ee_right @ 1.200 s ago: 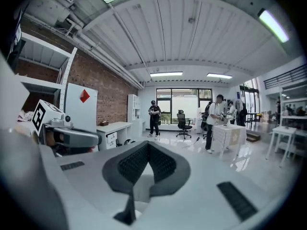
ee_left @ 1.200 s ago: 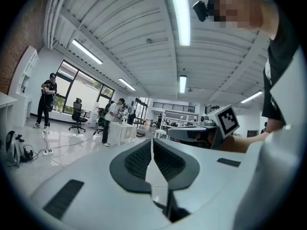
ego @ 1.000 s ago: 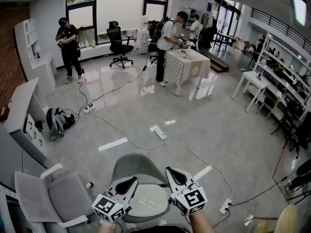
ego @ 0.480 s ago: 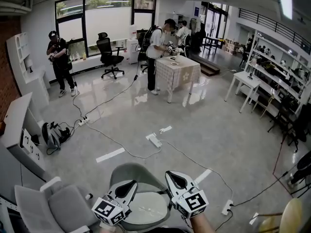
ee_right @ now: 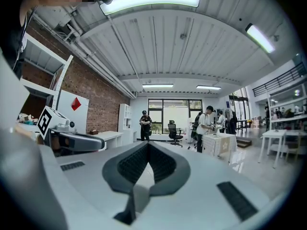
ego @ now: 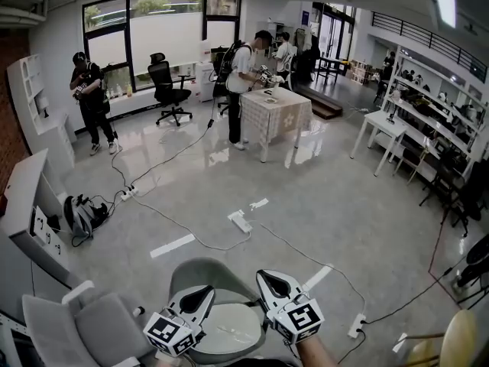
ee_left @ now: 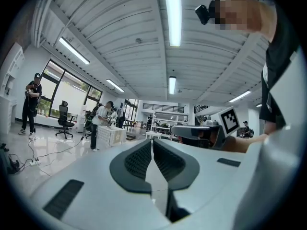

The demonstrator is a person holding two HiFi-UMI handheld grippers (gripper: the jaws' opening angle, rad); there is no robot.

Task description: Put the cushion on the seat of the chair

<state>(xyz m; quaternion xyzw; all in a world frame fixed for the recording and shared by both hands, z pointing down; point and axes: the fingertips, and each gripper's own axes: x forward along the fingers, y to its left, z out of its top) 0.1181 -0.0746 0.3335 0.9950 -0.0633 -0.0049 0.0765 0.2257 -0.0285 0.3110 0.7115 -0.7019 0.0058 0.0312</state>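
Note:
A pale round cushion (ego: 229,332) lies on the seat of a grey-green tub chair (ego: 208,273) at the bottom of the head view. Above it, my left gripper (ego: 205,292) and right gripper (ego: 268,276) are held side by side, pointing level across the room. Both are shut with nothing between the pads. In the left gripper view the left gripper (ee_left: 152,141) shows closed jaws against the open room. The right gripper (ee_right: 147,144) shows the same in its own view. The cushion's near part is hidden behind the marker cubes.
A grey armchair (ego: 90,323) stands at the lower left, beside a white desk (ego: 27,189). Cables and power strips (ego: 241,222) run over the glossy floor. People stand at a clothed table (ego: 275,109) and by the windows. White tables (ego: 382,128) line the right side.
The head view has swung a little, so the room sits slightly lower and further left. Both grippers stay shut and keep nearly the same place above the chair.

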